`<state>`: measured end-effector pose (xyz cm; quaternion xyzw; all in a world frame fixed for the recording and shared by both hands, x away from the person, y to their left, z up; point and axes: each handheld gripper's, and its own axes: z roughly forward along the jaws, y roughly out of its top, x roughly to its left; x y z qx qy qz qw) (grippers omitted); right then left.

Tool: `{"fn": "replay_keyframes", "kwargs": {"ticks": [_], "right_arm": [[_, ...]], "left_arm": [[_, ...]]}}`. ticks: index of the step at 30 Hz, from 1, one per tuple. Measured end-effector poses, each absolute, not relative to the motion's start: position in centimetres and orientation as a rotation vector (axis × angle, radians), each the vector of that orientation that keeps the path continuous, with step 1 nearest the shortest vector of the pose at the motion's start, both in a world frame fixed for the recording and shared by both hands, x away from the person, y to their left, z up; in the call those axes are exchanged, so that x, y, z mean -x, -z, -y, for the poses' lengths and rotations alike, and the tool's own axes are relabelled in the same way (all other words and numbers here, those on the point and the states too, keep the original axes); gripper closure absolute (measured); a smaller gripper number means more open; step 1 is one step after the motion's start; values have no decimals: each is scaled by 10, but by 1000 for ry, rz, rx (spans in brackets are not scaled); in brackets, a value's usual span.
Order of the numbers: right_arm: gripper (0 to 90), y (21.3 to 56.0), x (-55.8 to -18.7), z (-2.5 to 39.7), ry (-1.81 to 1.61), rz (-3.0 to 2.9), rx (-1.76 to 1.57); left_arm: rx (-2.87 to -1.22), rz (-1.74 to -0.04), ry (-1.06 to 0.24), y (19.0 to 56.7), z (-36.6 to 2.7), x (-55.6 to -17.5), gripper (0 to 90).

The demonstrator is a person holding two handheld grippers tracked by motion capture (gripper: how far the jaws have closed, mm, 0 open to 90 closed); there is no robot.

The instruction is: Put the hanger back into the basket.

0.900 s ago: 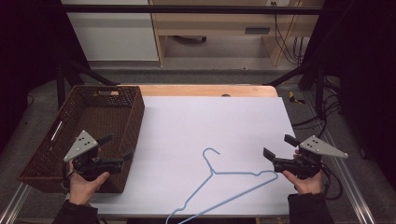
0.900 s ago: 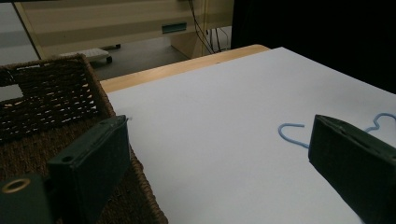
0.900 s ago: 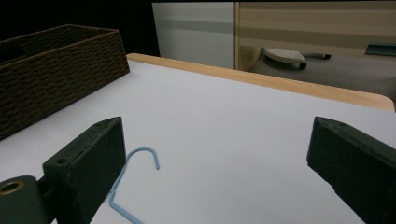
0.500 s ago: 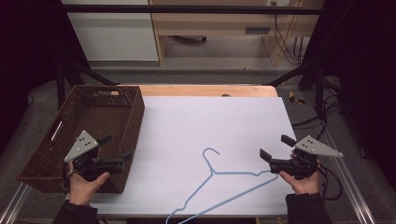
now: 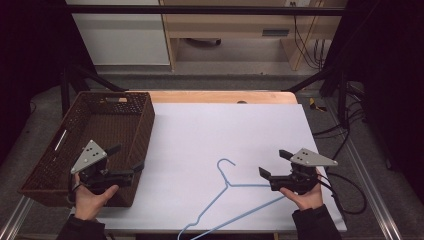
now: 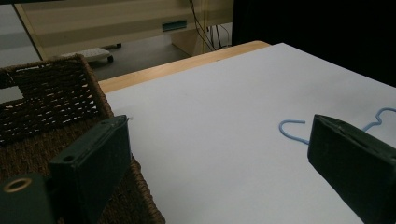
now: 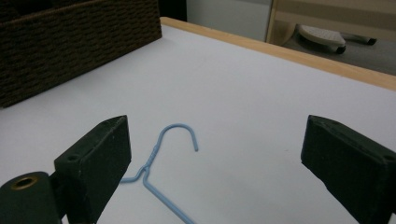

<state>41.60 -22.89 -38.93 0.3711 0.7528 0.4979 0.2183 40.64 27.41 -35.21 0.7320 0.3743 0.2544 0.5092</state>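
Both grippers gape wide, holding nothing — right gripper (image 5: 272, 164) just beside the blue hanger (image 5: 227, 186), whose lower end the frame cuts off; left gripper (image 5: 125, 159) over the basket (image 5: 107, 117).

Brown wicker basket (image 5: 100, 132) at table's (image 5: 200, 96) left edge; white sheet (image 5: 250, 135) covering tabletop.

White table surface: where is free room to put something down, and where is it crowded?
The white table surface is bare between the wicker basket and the right edge, from the far wooden edge down to the blue hanger. It is crowded near the front, where the hanger lies beside the right gripper.
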Motion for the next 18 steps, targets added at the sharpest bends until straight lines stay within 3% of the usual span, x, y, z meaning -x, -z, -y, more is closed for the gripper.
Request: {"fn": "replay_keyframes", "kwargs": {"ticks": [12,18], "right_arm": [[154,409,-425,200,-1281,-2246,-988],[231,422,-431,182,-1225,-2354,-953]], "left_arm": [[-1779,-892,-608,353,-270,-406,62],[-1781,-890,-610,353,-270,-406,64]]}}
